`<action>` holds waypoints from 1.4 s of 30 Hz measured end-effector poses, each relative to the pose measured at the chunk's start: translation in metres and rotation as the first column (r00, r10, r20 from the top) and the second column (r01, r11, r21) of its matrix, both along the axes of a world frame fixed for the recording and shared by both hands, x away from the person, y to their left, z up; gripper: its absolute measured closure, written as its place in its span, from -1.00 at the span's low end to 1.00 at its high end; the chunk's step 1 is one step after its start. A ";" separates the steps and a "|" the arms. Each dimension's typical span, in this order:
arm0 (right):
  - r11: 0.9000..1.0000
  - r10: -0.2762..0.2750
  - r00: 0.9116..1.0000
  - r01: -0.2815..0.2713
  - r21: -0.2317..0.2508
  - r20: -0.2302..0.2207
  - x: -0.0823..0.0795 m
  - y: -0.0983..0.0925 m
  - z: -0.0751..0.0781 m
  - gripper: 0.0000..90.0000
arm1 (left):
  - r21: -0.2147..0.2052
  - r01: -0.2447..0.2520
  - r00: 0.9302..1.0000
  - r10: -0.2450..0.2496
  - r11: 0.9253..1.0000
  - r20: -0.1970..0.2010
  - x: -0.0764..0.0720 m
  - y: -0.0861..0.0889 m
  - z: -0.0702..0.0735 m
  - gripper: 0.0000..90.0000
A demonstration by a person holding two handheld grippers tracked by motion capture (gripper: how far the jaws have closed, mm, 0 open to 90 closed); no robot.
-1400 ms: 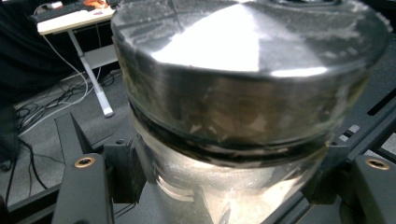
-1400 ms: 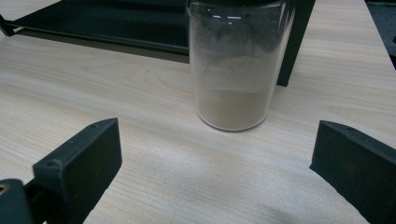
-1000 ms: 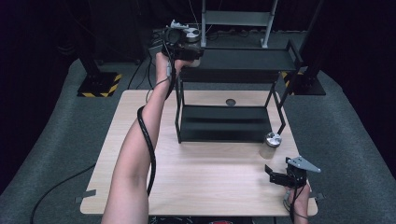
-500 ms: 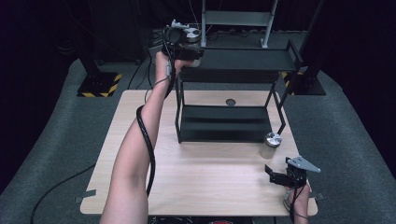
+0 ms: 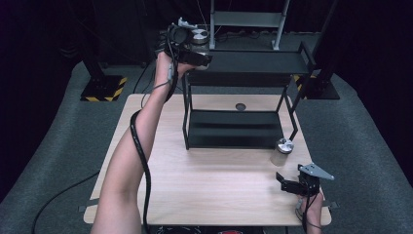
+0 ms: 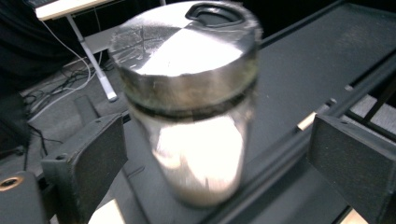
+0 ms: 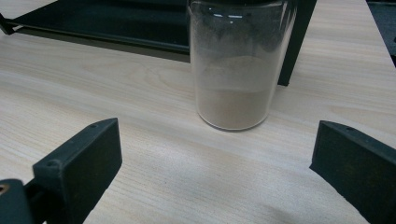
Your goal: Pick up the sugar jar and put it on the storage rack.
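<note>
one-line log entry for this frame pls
left tool: open, around jar on top shelf | right tool: open, short of table jar | rack: lower shelf bare

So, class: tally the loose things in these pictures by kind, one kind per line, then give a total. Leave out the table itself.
Glass jars with metal lids: 2, one on the rack's top shelf between the open left tongs, one on the table
Black two-shelf rack: 1
Tongs: 2, counting the right tongs
Total: 5
</note>
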State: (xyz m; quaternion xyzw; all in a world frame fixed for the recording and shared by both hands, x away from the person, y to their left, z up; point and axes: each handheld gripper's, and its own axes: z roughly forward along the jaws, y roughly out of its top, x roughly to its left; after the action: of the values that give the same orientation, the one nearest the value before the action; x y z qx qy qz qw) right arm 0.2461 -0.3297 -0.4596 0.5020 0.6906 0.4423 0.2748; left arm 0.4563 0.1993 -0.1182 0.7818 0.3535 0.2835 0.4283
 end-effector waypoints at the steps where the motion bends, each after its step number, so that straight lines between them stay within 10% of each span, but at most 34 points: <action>1: 1.000 -0.001 1.000 0.001 0.000 0.000 0.000 0.000 0.000 -0.99 | 0.013 -0.002 1.000 0.002 1.000 0.001 -0.003 0.000 0.002 -0.96; 7: 1.000 -0.002 1.000 0.002 -0.002 -0.002 0.000 0.000 0.000 -0.99 | 0.075 0.005 1.000 -0.005 0.997 0.009 -0.023 0.013 0.002 -1.00; 16: 1.000 -0.006 1.000 0.006 -0.002 -0.008 0.000 0.001 0.001 -0.99 | 0.142 0.049 0.999 -0.050 0.989 0.004 -0.055 0.036 -0.032 -1.00; 35: 1.000 -0.006 1.000 0.006 -0.004 -0.002 0.000 0.001 0.000 -0.99 | 0.178 0.021 0.994 -0.001 0.984 -0.110 -0.100 0.081 -0.174 -1.00; 42: 1.000 -0.005 1.000 0.005 -0.002 0.000 0.000 0.000 0.000 -0.99 | 0.136 0.008 0.975 0.023 0.991 -0.220 -0.109 0.107 -0.225 -1.00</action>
State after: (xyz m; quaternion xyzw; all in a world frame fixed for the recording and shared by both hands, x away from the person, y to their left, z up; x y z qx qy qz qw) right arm 0.2461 -0.3293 -0.4595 0.5035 0.6898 0.4407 0.2764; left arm 0.3468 0.3058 -0.3429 0.8344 0.3817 0.2200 0.3312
